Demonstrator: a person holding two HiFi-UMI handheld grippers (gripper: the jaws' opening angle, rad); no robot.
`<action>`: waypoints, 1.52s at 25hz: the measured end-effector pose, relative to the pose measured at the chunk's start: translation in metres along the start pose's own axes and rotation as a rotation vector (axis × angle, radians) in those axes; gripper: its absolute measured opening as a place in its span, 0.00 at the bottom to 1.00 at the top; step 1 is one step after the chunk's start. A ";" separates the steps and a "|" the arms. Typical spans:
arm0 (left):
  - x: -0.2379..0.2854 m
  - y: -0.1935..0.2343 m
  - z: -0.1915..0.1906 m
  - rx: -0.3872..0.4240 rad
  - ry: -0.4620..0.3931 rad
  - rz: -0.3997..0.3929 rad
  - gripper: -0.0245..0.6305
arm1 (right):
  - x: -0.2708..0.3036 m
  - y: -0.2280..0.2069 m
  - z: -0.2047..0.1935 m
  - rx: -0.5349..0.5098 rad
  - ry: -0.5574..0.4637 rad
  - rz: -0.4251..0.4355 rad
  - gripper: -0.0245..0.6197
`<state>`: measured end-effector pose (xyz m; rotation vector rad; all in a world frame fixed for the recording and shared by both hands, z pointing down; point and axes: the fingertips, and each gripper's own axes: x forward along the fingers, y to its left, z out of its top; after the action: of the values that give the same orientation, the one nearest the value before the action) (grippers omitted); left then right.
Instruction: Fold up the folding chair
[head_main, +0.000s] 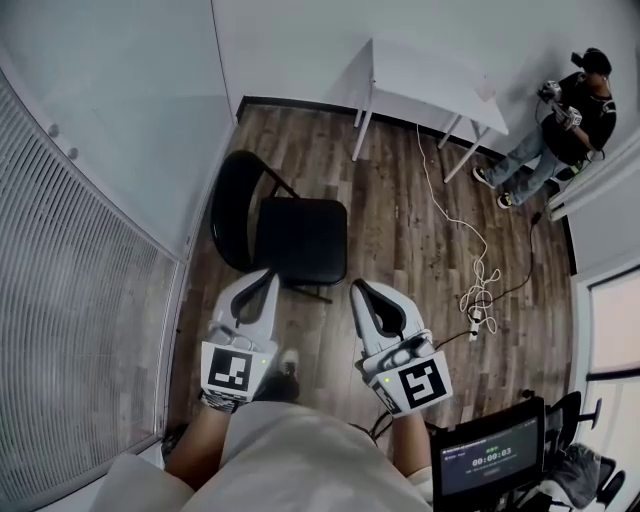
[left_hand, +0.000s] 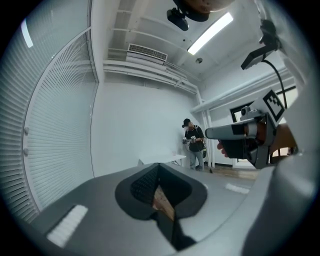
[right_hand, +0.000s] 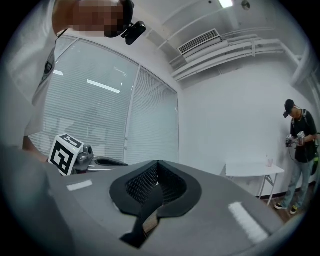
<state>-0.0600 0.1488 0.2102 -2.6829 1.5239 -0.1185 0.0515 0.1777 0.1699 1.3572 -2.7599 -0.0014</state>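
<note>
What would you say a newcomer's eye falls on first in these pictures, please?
The black folding chair, standing open on the wood floor, draws the eye first in the head view. Just short of it hover the left gripper and the right gripper, both shut and empty. In the far right corner a person stands beside a white table.
</note>
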 end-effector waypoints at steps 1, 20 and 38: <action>0.001 0.002 0.000 0.001 0.005 -0.006 0.04 | 0.002 -0.001 0.002 0.000 -0.003 -0.009 0.04; 0.031 0.035 -0.003 -0.016 0.020 -0.053 0.04 | 0.030 -0.024 0.008 0.026 -0.018 -0.091 0.04; 0.076 0.042 -0.021 -0.023 0.121 0.032 0.04 | 0.042 -0.105 -0.012 0.154 0.013 -0.155 0.09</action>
<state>-0.0584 0.0617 0.2304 -2.7137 1.6090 -0.2684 0.1095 0.0808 0.1815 1.5981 -2.6857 0.2150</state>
